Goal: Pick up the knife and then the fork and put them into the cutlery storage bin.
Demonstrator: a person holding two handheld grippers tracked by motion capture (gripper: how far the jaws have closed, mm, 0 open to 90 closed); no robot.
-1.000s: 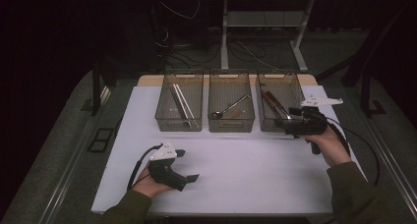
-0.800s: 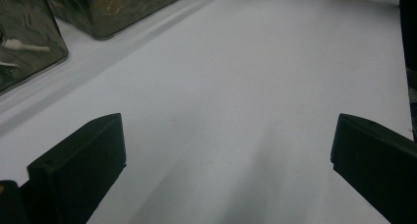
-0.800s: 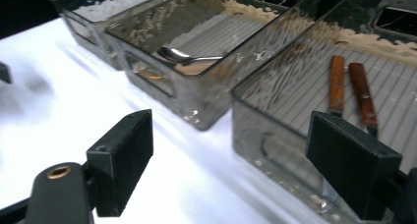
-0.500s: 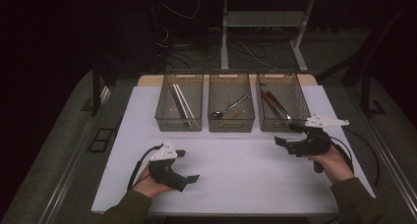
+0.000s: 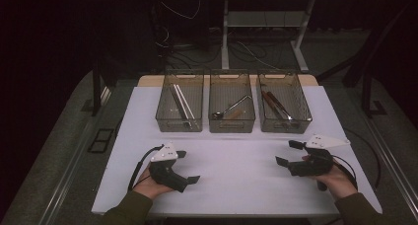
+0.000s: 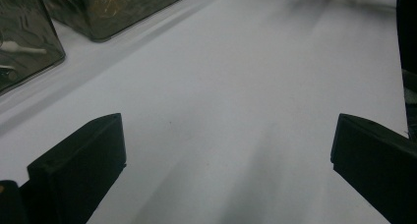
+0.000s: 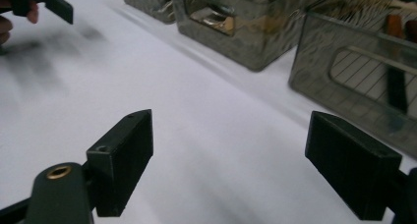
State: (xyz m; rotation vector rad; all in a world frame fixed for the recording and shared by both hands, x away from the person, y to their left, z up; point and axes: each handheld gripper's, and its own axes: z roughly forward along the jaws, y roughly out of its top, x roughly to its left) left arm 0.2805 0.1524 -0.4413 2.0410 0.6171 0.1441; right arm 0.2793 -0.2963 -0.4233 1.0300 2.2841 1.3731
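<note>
Right gripper (image 5: 290,153): jaws wide, empty, near right bin (image 5: 284,102); left gripper (image 5: 187,167) likewise; approach utensils level, centred

**A dim lab recording station**

A white table (image 5: 236,185) sits centre frame among dark surroundings. Loose cables (image 5: 197,47) and a metal desk frame (image 5: 261,22) fill the upper middle. Three identical clear bins (image 5: 231,124) line the table's far edge, like a test setup.
</note>
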